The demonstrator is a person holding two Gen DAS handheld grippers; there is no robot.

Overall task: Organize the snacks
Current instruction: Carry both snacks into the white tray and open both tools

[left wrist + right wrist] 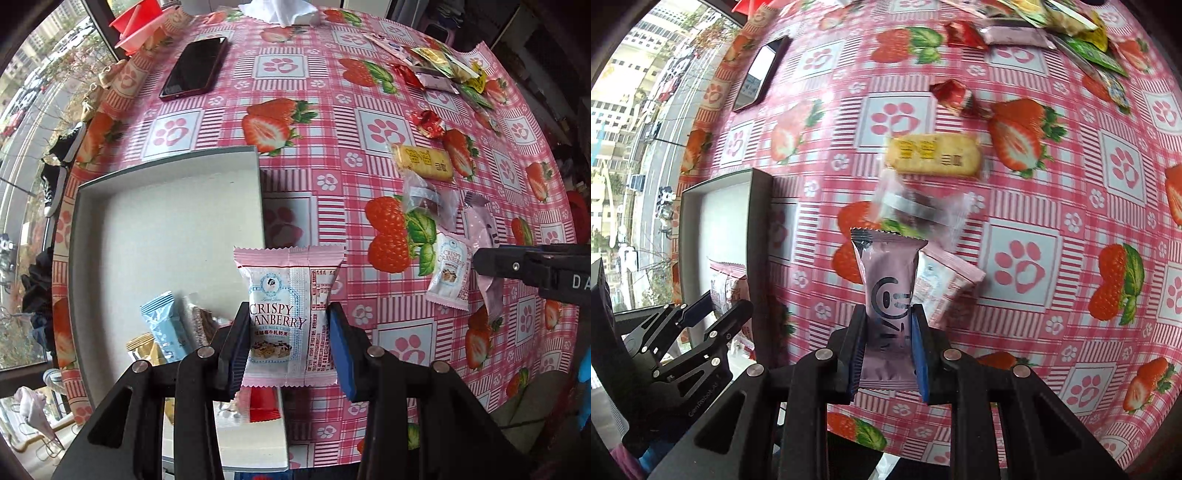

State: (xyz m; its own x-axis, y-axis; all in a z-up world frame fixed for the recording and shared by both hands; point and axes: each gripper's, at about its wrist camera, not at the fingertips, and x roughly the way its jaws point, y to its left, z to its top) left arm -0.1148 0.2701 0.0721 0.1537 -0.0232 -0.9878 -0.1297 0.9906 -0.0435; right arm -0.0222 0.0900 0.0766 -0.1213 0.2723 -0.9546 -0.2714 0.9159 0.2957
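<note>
The left gripper [288, 332] is clamped on a pink-edged white packet printed "CRISPY CRANBERRY" [288, 314], held above the right edge of the shallow grey cardboard box [166, 229]. The right gripper [889, 332] pinches a mauve foil packet [888, 291] over the strawberry-patterned pink tablecloth [1015, 184], beside a second Crispy Cranberry packet [942, 280].

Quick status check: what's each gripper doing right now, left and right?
Left gripper: closed on a Crispy Cranberry packet, near the grey tray.
Right gripper: closed on a purple snack packet, over the tablecloth.
</note>
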